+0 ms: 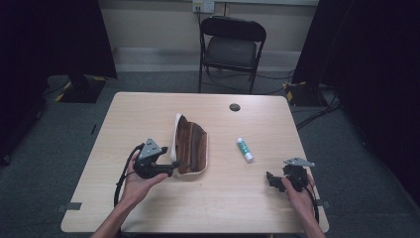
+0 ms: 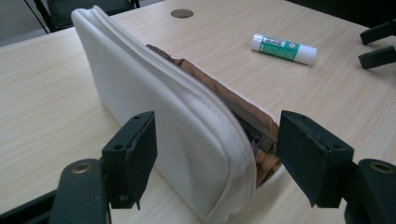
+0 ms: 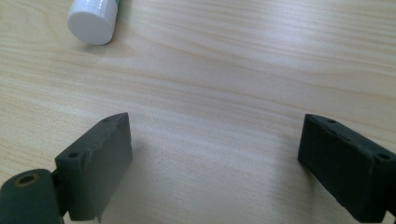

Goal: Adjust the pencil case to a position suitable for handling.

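A white zip pouch [image 1: 190, 146] with a brown lining lies mid-table, its mouth gaping toward the right. In the left gripper view the pouch [image 2: 154, 107] stands on edge with its near end between my jaws. My left gripper [image 1: 173, 168] [image 2: 217, 135] straddles that end, open, and I see no firm pinch on the fabric. A white and green glue stick [image 1: 244, 149] [image 2: 284, 48] [image 3: 93, 18] lies to the right of the pouch. My right gripper [image 1: 271, 181] [image 3: 215, 135] rests open near the table's front right, with bare wood between its jaws, and its jaw tips also appear as the right gripper [image 2: 378, 44].
The light wooden table [image 1: 148, 208] has a dark round cable hole [image 1: 235, 107] [image 2: 181, 13] near its far edge. A black folding chair [image 1: 232, 47] stands behind the table. Dark curtains hang on both sides.
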`<action>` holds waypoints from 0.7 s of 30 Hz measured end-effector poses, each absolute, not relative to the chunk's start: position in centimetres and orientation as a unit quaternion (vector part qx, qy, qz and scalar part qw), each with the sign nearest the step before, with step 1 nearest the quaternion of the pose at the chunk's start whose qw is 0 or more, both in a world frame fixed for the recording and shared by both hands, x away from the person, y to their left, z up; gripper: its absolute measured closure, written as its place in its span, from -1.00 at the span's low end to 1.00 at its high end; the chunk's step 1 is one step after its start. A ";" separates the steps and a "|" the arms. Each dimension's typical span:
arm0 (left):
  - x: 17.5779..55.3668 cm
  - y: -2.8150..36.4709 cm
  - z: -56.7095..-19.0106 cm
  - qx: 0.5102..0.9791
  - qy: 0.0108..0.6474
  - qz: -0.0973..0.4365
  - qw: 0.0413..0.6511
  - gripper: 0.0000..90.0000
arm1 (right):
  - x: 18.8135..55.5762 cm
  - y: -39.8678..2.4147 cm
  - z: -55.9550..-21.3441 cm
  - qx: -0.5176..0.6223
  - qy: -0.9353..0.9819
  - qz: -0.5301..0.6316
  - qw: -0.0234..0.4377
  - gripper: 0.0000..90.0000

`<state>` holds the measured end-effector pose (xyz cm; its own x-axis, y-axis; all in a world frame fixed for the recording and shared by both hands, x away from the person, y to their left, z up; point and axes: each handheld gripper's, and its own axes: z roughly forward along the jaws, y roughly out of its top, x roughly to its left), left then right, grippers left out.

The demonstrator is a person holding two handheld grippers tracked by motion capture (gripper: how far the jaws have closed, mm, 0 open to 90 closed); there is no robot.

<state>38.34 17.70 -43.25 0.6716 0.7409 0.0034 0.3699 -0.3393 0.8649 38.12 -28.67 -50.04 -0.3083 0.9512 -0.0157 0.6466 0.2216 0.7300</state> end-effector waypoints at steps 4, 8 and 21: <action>39.1 17.4 -43.7 0.788 0.361 0.210 0.452 -0.22 | 38.1 -28.7 -50.0 0.537 0.744 0.317 0.240 -0.80; 39.2 17.1 -43.9 0.787 0.368 0.191 0.456 -0.04 | 38.1 -28.7 -50.0 0.537 0.744 0.318 0.240 -0.80; 39.3 18.7 -44.1 0.795 0.367 0.198 0.440 0.51 | 38.1 -28.7 -50.0 0.537 0.744 0.318 0.240 -0.80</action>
<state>39.34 18.75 -44.08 0.6513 0.7587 -0.0078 0.4101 -0.3434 0.8449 38.11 -28.66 -50.04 -0.3076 0.9514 -0.0162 0.6460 0.2213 0.7306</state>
